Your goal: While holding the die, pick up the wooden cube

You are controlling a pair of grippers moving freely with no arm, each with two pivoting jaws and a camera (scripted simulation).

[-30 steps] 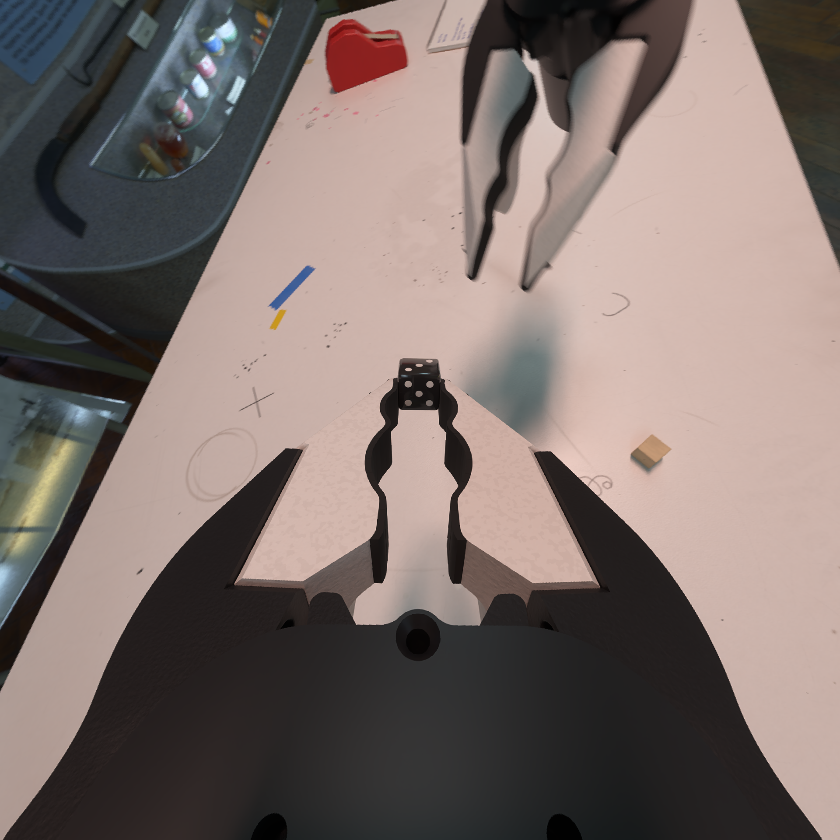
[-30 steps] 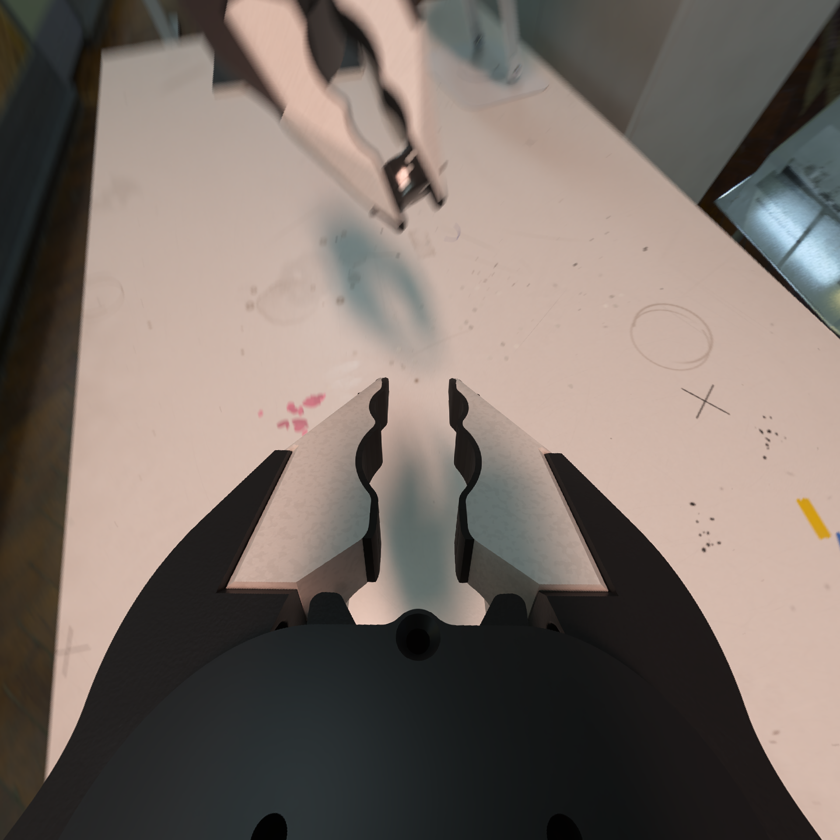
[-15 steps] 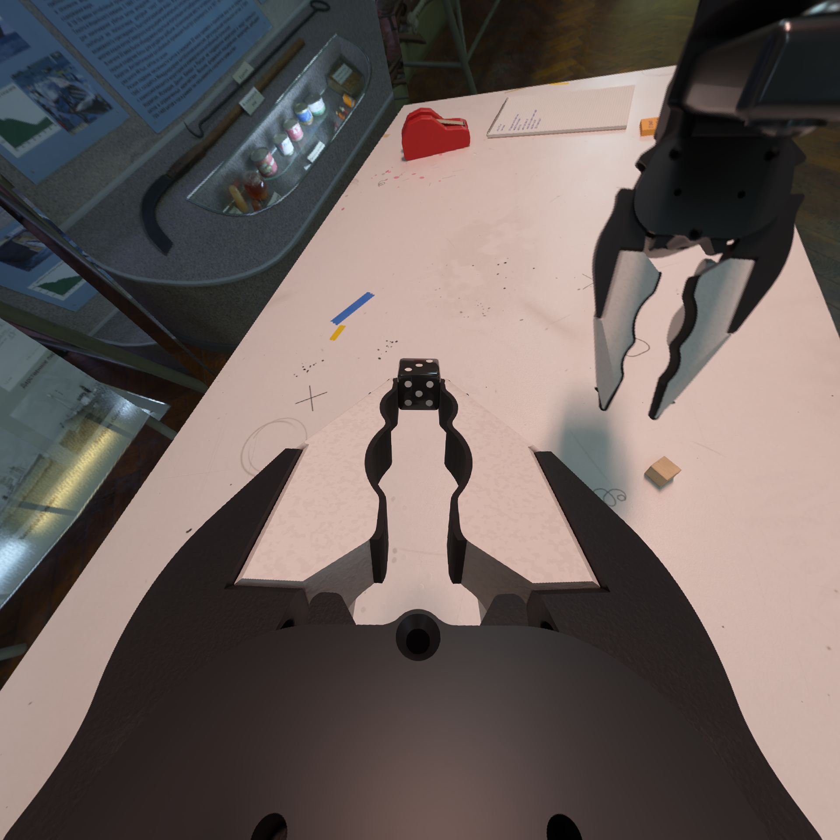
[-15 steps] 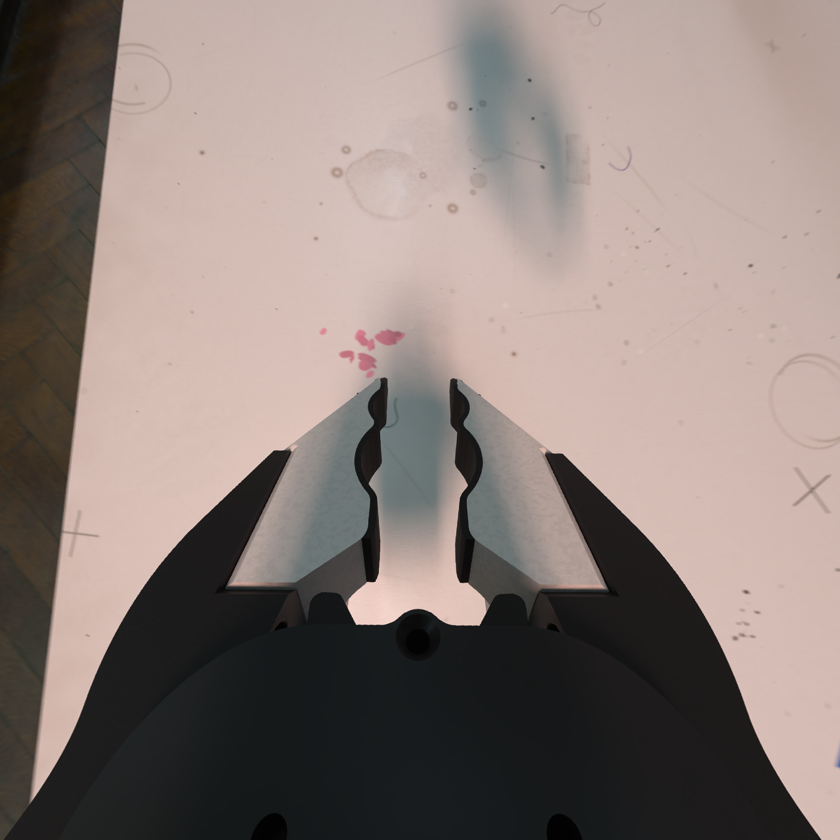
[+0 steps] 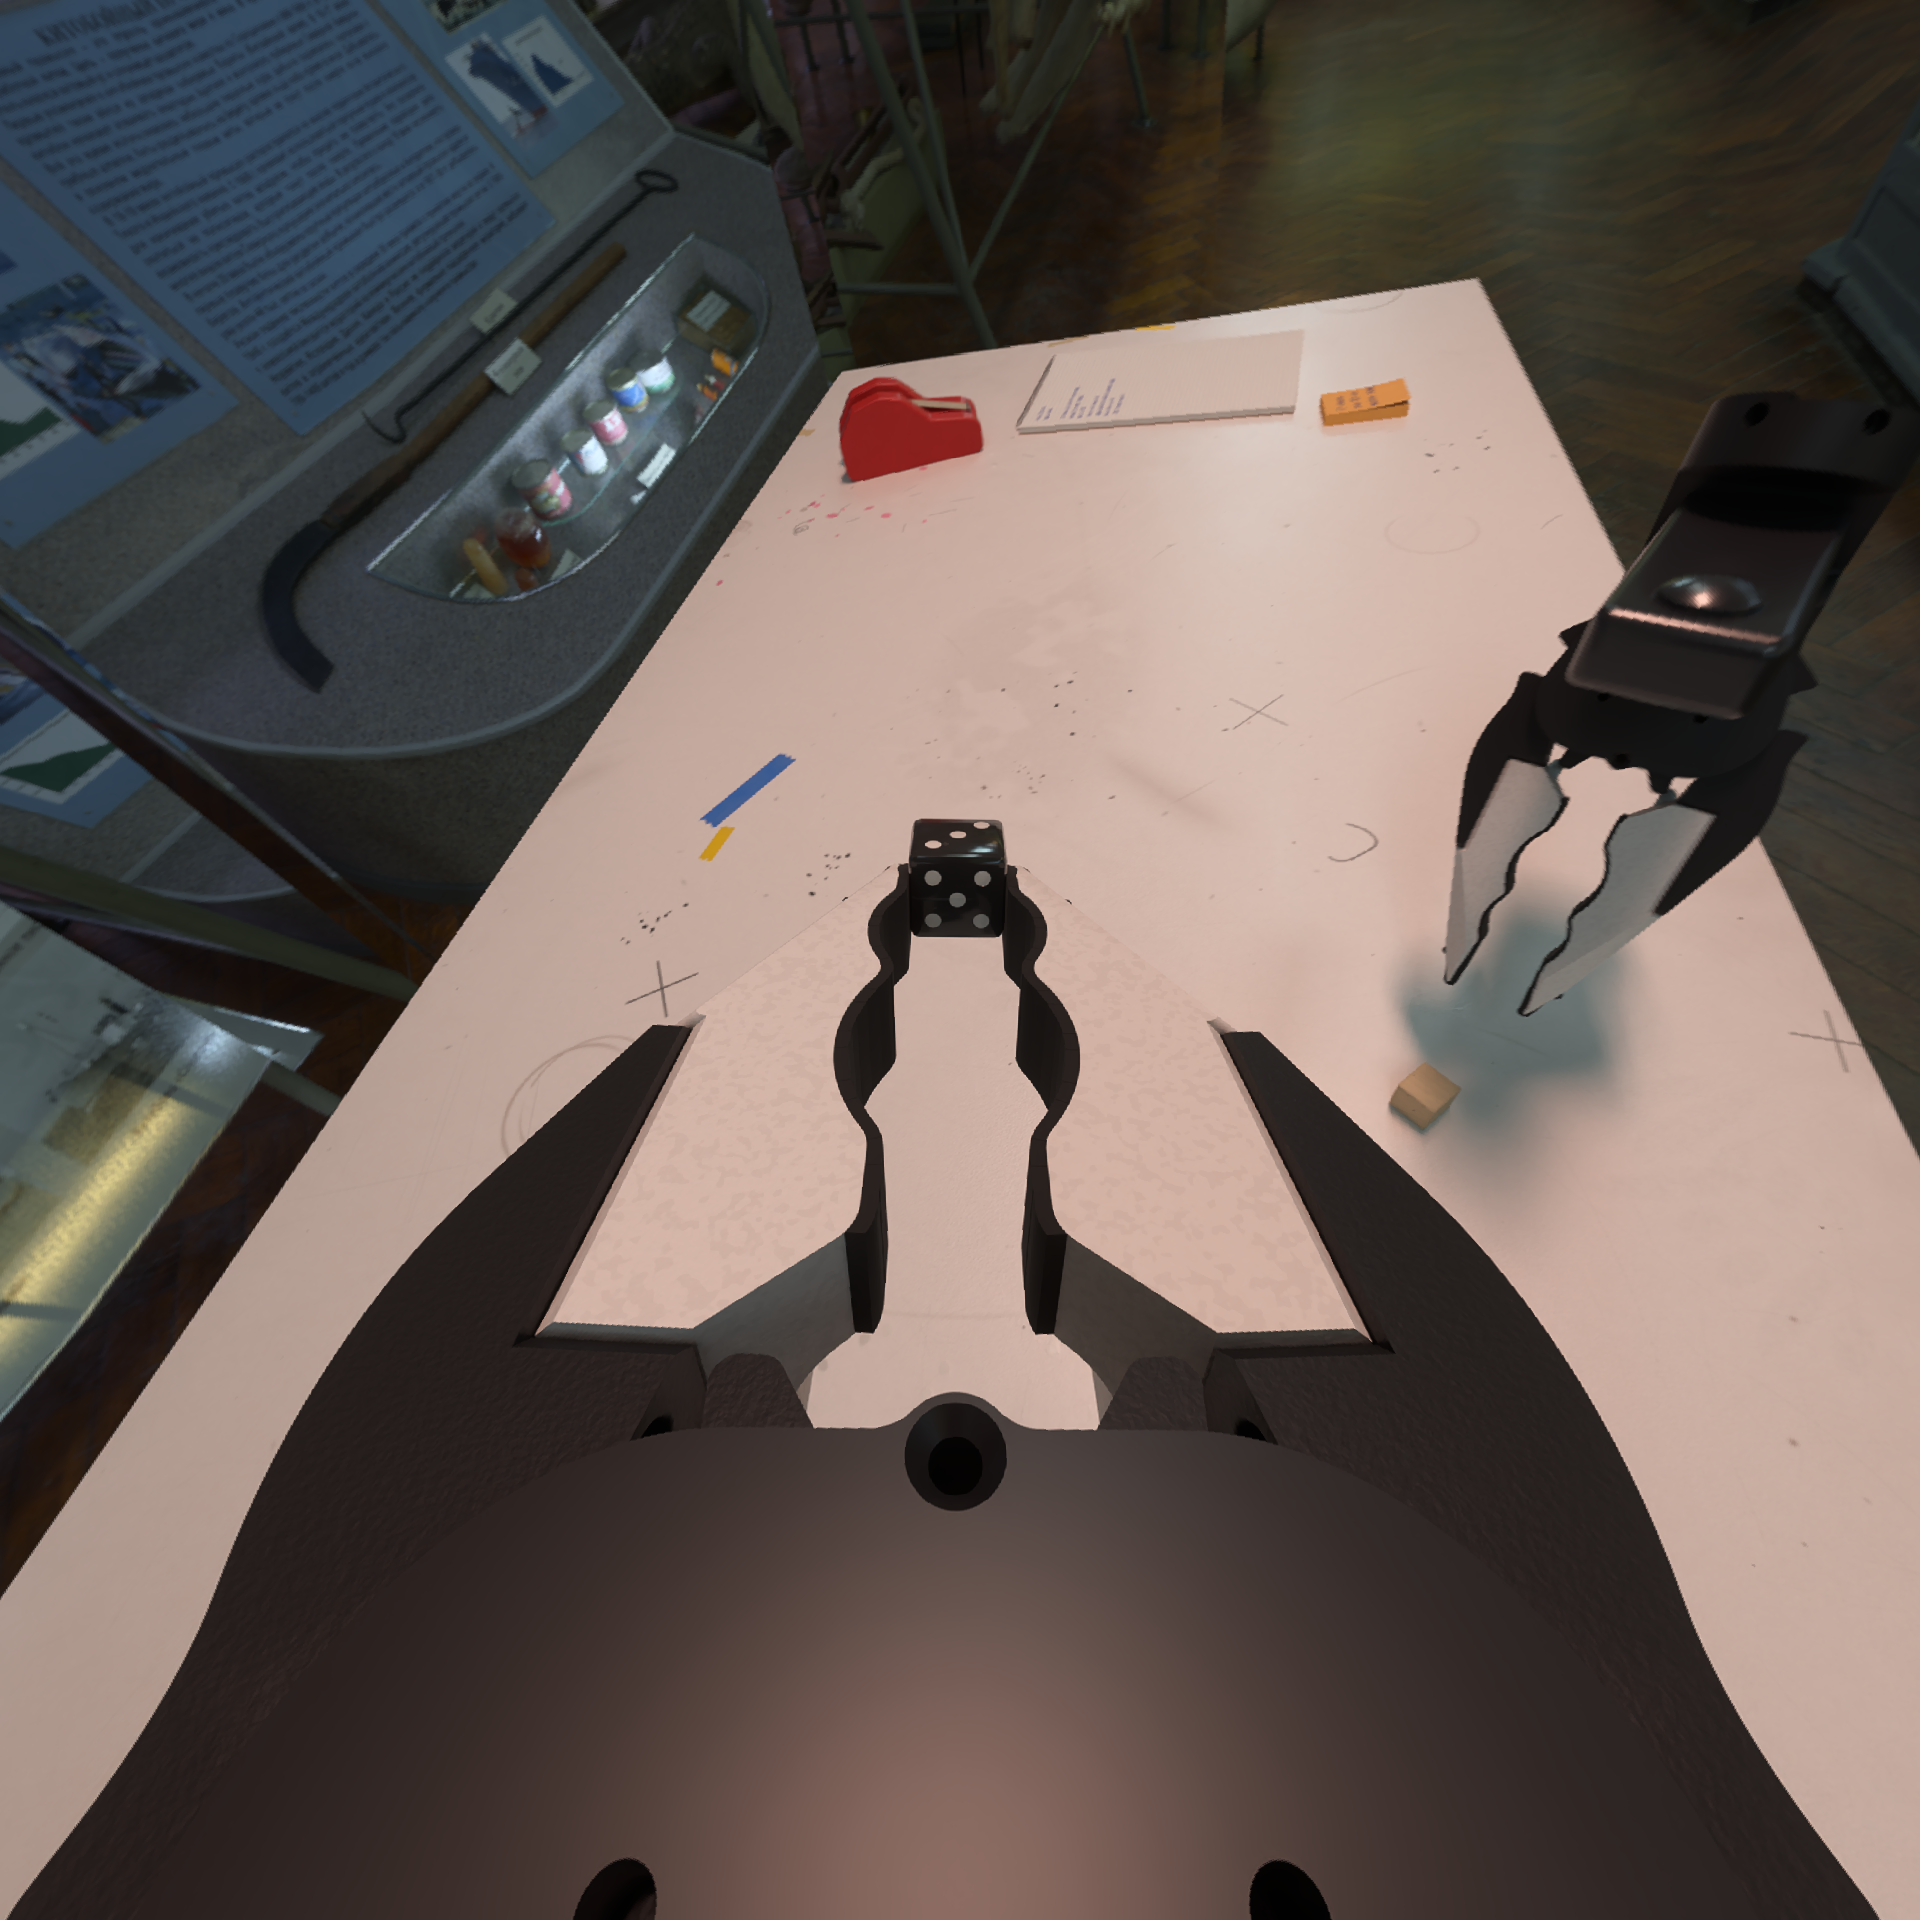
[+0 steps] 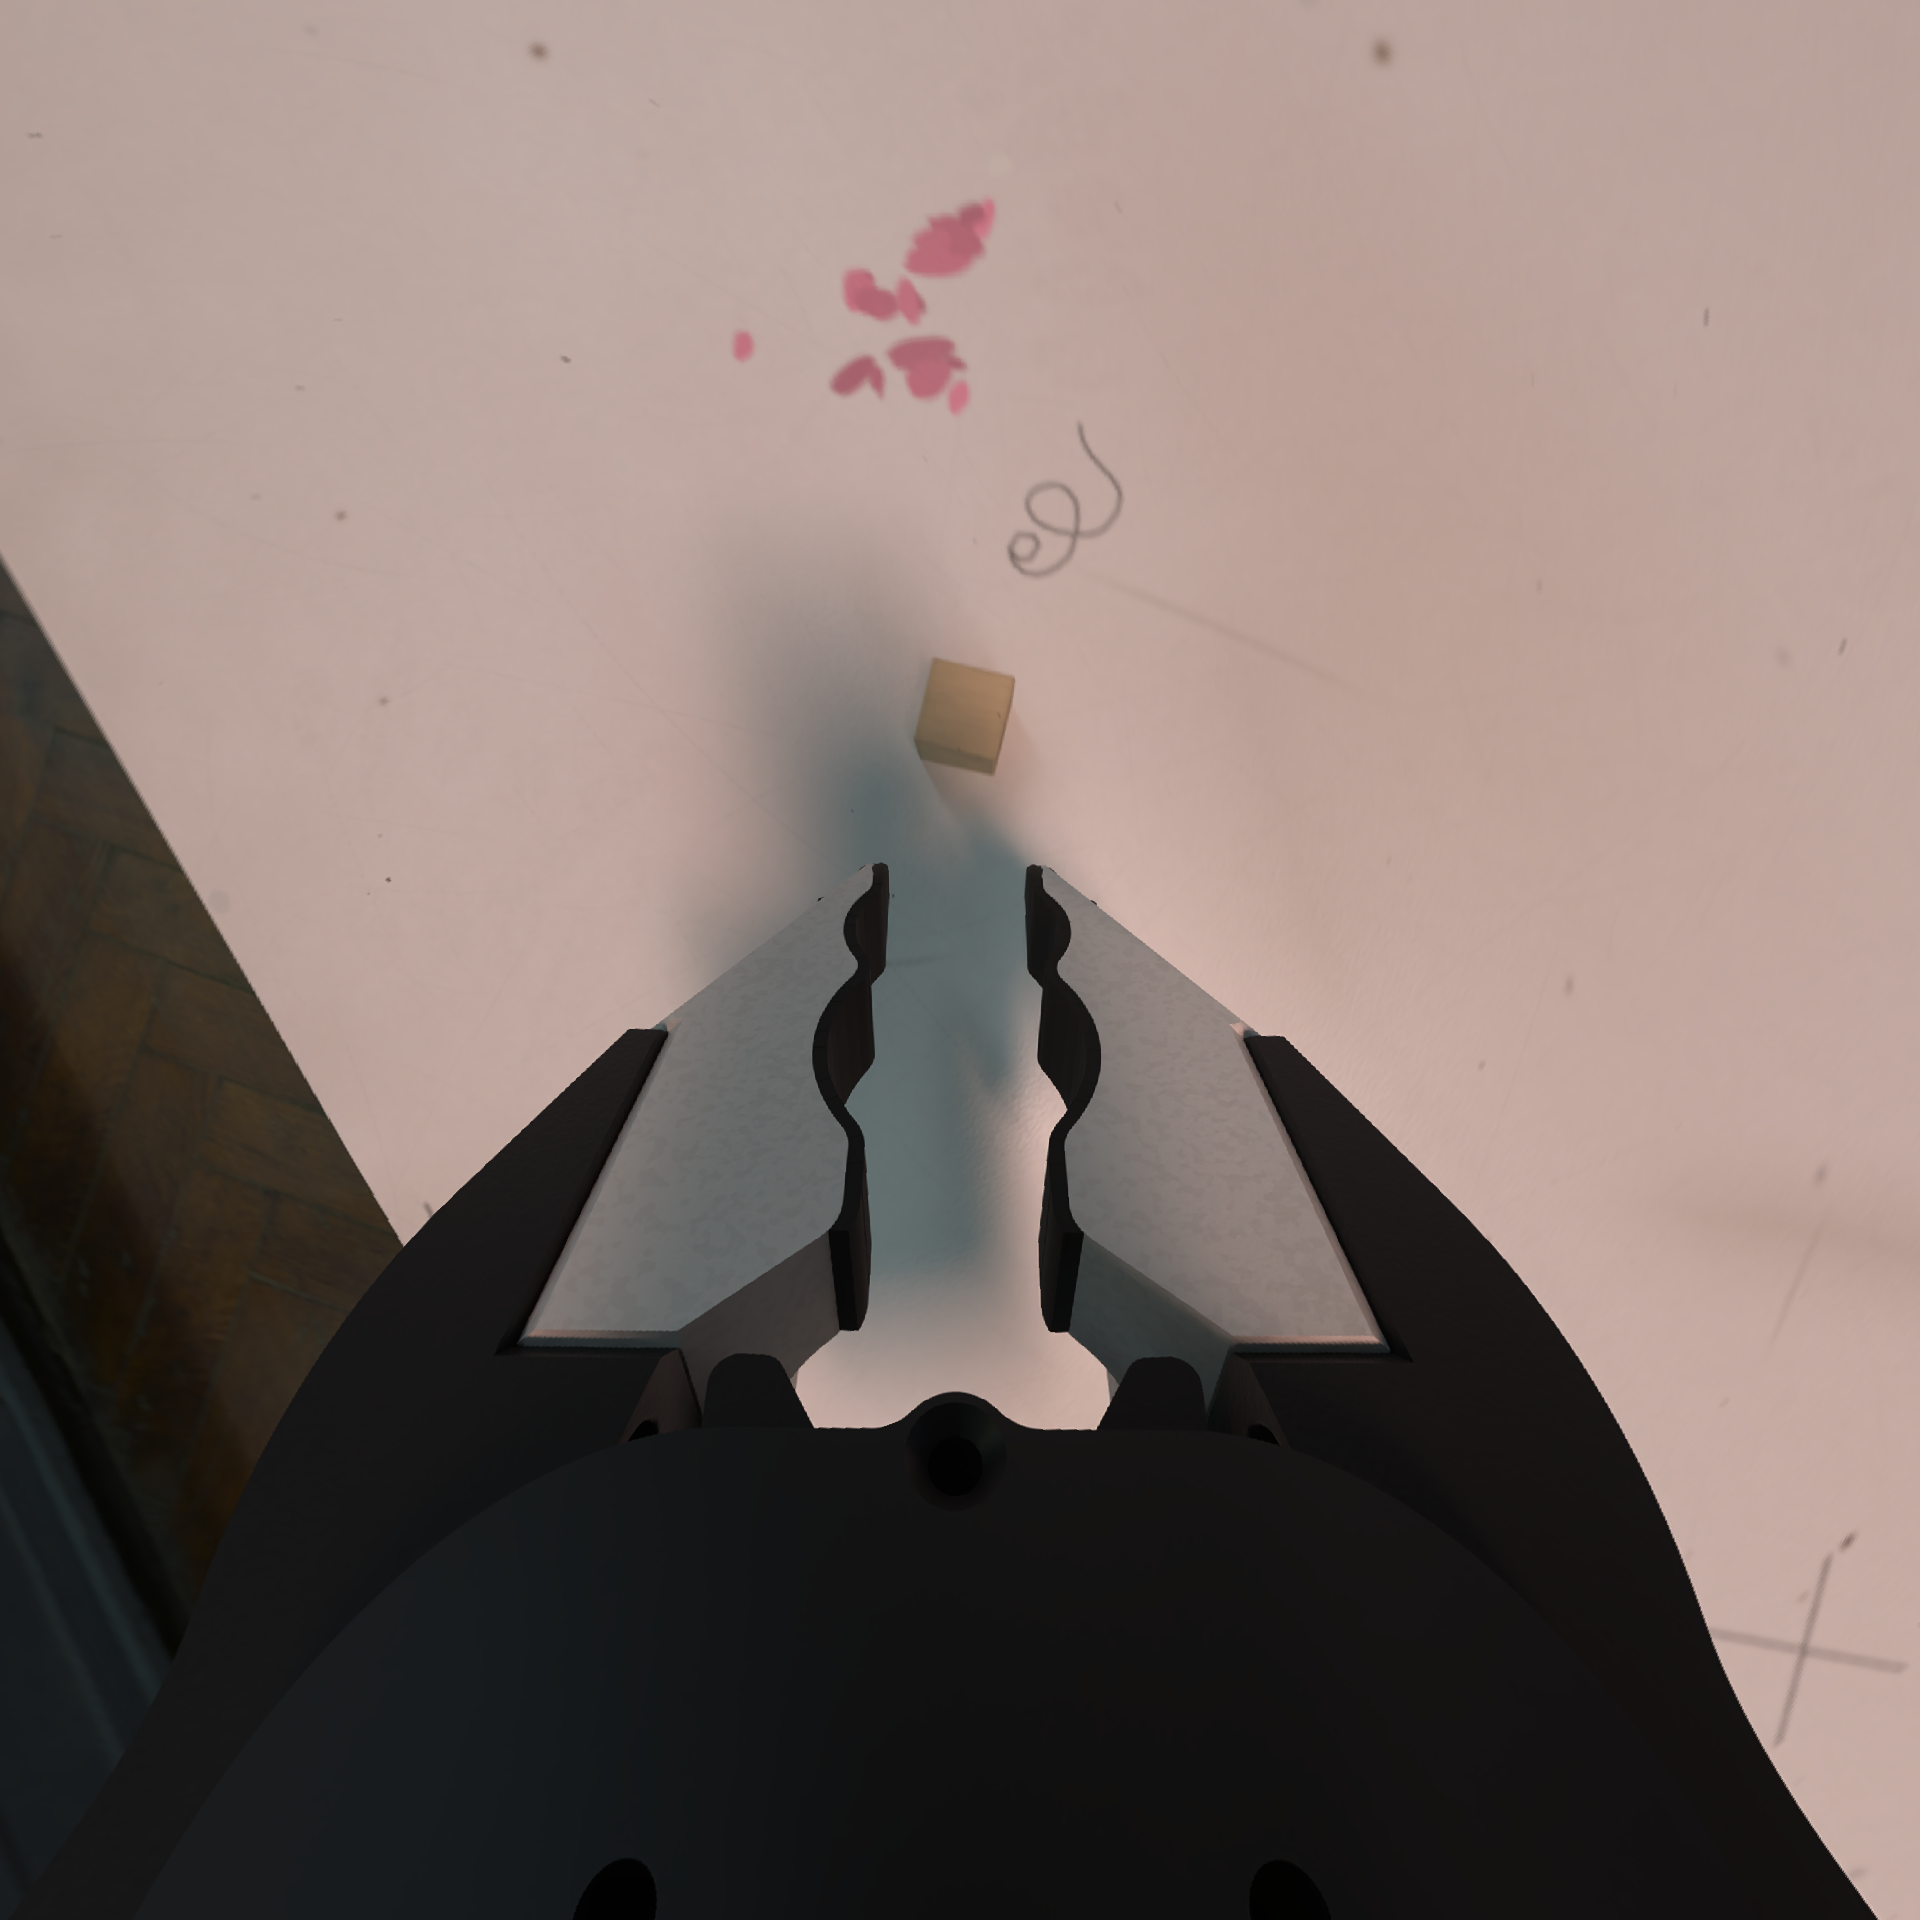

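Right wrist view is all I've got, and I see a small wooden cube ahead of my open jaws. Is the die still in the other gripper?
Observer: Yes, the left gripper has its jaws shut on the black die, clear of the table.
Operator: Is my gripper over the cube?
Observer: Not yet. The left wrist view shows the right gripper above the table, short of the wooden cube.
Operator: Anything else on the table?
Observer: Far end only: a red tape dispenser, a notepad and a small orange box.

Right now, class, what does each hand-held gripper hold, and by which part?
The left hand-held gripper pinches the small black white-spotted die by two opposite side faces at its fingertips. The right hand-held gripper holds nothing.
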